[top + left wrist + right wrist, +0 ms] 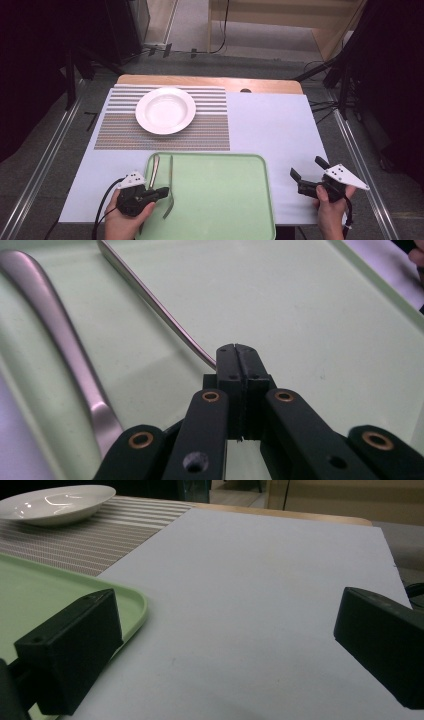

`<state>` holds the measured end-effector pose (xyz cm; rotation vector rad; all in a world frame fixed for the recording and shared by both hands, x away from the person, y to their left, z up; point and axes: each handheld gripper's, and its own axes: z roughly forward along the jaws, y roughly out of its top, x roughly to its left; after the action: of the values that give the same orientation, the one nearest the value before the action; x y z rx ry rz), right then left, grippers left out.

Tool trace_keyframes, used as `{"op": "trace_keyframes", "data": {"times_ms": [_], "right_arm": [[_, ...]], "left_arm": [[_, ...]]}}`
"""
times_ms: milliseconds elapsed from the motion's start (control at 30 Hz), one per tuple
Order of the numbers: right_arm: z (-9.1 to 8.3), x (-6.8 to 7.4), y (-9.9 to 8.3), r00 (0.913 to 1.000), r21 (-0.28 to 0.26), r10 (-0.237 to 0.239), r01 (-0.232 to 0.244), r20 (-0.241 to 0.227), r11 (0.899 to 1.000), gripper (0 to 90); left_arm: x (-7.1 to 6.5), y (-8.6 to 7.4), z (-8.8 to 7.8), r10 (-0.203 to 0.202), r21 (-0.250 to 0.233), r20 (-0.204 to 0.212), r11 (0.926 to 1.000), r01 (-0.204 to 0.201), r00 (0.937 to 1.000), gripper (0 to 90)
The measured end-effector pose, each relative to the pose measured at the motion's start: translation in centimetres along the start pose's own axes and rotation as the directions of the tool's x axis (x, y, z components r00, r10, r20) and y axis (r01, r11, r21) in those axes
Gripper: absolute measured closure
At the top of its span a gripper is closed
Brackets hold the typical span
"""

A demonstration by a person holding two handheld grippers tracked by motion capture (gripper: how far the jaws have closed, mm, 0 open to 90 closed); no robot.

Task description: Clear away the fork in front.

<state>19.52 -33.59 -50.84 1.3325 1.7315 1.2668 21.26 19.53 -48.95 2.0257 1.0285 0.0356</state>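
A green tray (225, 195) lies at the table's near edge with two metal utensils at its left end. My left gripper (164, 191) hovers over that end, its jaws shut on the thin utensil (171, 172) partway along its length. In the left gripper view this thin utensil (150, 295) runs from the upper left into the closed left gripper (235, 352). The broader-handled utensil (155, 170) lies flat beside it (60, 335). My right gripper (307, 167) stands open over the white table, right of the tray, with nothing between its jaws (225, 630).
A white plate (165, 110) rests on a striped placemat (210, 130) beyond the tray, and it also appears at the upper left of the right gripper view (55, 502). The tray's corner (50, 590) is left of the right gripper. Bare white tabletop (275, 125) spreads to the right.
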Motion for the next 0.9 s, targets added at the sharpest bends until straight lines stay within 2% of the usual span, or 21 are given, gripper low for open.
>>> {"op": "trace_keyframes", "data": {"times_ms": [233, 433, 533, 633, 733, 900], "right_arm": [[0.1, 0.0, -0.1, 1.0000, 0.004, -0.004, 0.004, -0.004, 1.000, 0.0], [0.1, 0.0, -0.1, 1.0000, 0.011, 0.003, -0.003, -0.004, 1.000, 0.0], [0.1, 0.0, -0.1, 1.0000, 0.013, 0.001, -0.001, -0.002, 1.000, 0.0], [0.2, 0.0, -0.1, 1.0000, 0.009, -0.006, 0.006, -0.003, 1.000, 0.0], [0.1, 0.0, -0.1, 1.0000, 0.010, -0.001, 0.001, -0.001, 1.000, 0.0], [0.1, 0.0, -0.1, 1.0000, 0.011, 0.003, -0.003, 0.002, 1.000, 0.0]], "left_arm": [[-0.7, 0.1, 0.6, 0.035, 0.025, 0.000, 0.9991, -0.035, 0.9994, 89.6], [-1.3, 0.2, 1.4, 0.049, 0.038, 0.004, 0.9981, -0.049, 0.9988, 89.6], [-1.8, 0.3, 1.7, 0.077, 0.051, -0.007, 0.9958, -0.076, 0.9970, 89.6], [-2.0, 0.5, 1.9, 0.085, 0.054, -0.010, 0.9950, -0.084, 0.9963, 89.6], [-1.9, 1.3, 2.0, 0.084, 0.043, -0.023, 0.9956, -0.083, 0.9962, 89.6], [-1.8, 3.2, 3.7, 0.106, 0.084, -0.025, 0.9910, -0.104, 0.9940, 89.6]]}}
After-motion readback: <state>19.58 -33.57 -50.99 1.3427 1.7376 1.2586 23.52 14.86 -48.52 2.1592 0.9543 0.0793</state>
